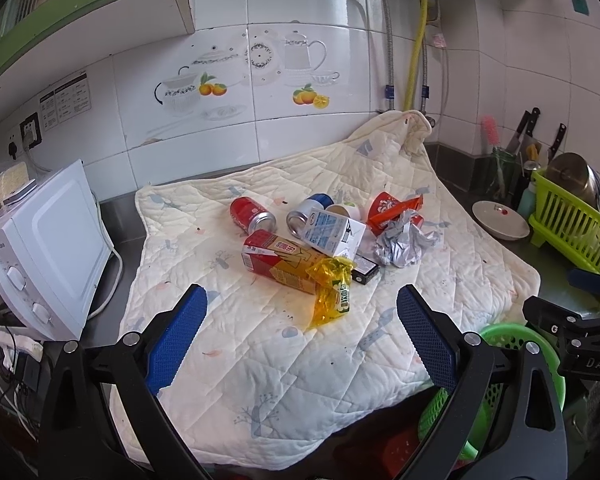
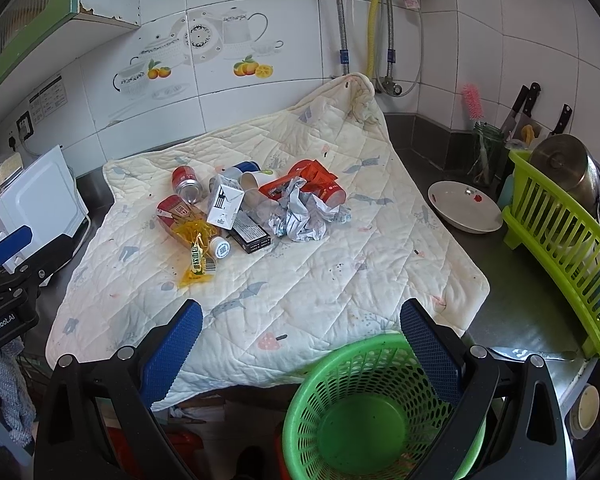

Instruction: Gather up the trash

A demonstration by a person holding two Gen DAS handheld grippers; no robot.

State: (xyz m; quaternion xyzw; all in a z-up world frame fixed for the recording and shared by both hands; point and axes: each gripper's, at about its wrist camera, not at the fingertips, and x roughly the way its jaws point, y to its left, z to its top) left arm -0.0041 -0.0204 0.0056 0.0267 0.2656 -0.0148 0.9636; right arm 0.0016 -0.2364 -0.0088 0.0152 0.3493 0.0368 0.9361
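Left gripper (image 1: 302, 320), bottom centre of left view: jaws spread wide, nothing between blue pads (image 1: 178, 334). Right gripper (image 2: 301, 334), bottom centre of right view: likewise spread, empty, poised above green basket (image 2: 340, 364).

Basket at lower centre-right of right view, at near edge of quilted cloth (image 2: 300, 280); interior looked empty. Same basket partly seen at lower right of left view, behind right finger.

Trash clustered mid-frame on cloth, well apart from both grippers. Nearest piece: yellow wrapper (image 1: 334, 290), lying against red-and-yellow carton (image 1: 278, 258). Just beyond: white carton (image 1: 332, 232) leaning on pile, black box (image 1: 364, 270) beside it, crumpled paper (image 1: 402, 242) to the right. Farther back: red can (image 1: 252, 214) on its side, blue can (image 1: 310, 212), paper cup (image 1: 346, 212), orange wrapper (image 1: 396, 210).

Right of cloth: white bowl (image 2: 462, 208) on counter, lime dish rack (image 2: 568, 248) along right edge. Left edge: white microwave (image 1: 44, 248). Tiled wall (image 1: 300, 80) with teapot decals across top.
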